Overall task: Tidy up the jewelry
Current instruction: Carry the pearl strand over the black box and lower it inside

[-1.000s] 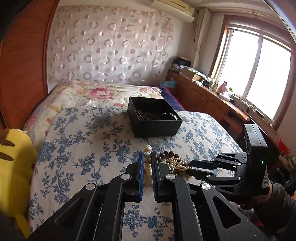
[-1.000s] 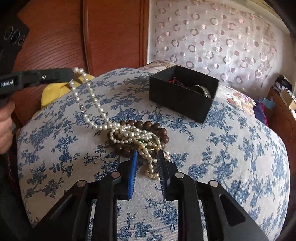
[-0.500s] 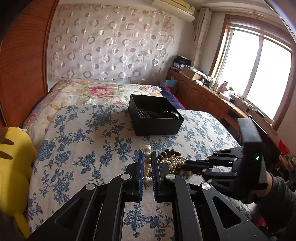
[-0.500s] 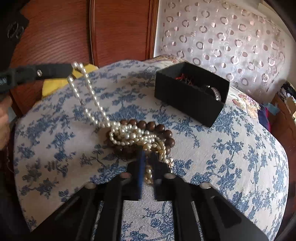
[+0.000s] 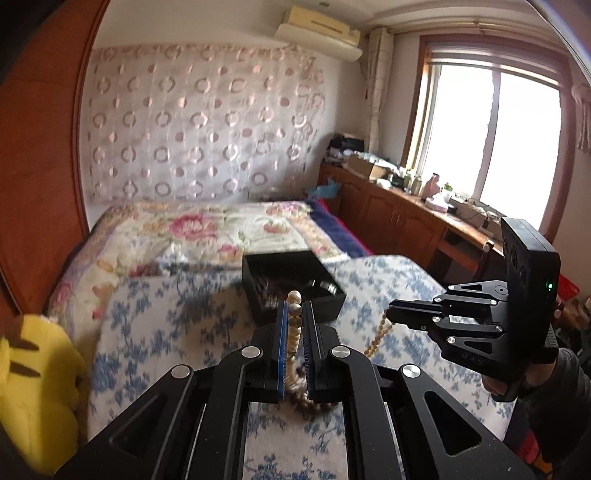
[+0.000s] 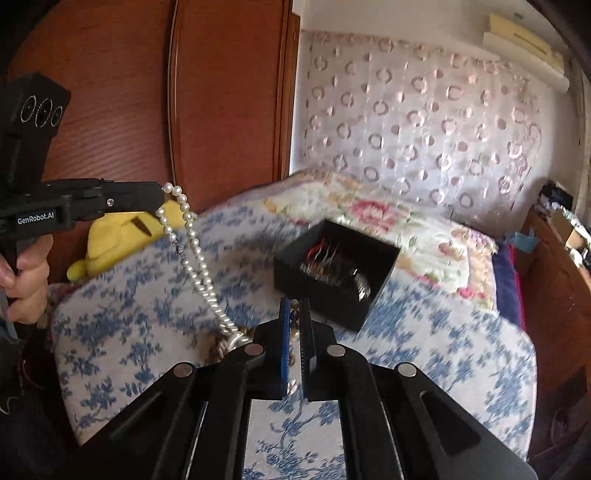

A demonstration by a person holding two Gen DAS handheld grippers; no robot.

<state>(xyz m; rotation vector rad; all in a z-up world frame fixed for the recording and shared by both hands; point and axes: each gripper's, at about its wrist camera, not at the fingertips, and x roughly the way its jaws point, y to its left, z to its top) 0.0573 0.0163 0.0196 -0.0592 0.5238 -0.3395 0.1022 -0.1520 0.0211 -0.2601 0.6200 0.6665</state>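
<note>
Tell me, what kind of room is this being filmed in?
Most likely a home bedroom. There is a bed with a floral quilt, a wooden wardrobe beside it, a yellow plush toy, and an air conditioner high on the wall by the window.

A: The pearls (image 6: 192, 236) look glossy and smooth; the box (image 6: 332, 291) is matt black, card or plastic, I cannot tell which.

B: The bed (image 6: 122, 332) wears woven cloth, matt, printed in blue flowers; the wardrobe (image 6: 122, 92) is polished wood with a fine grain.

A: Each gripper (image 5: 295, 325) is matt black plastic with shiny metal pins; the toy (image 5: 33, 387) is yellow plush; the curtain (image 5: 192, 129) is sheer cloth with satiny rings.
</note>
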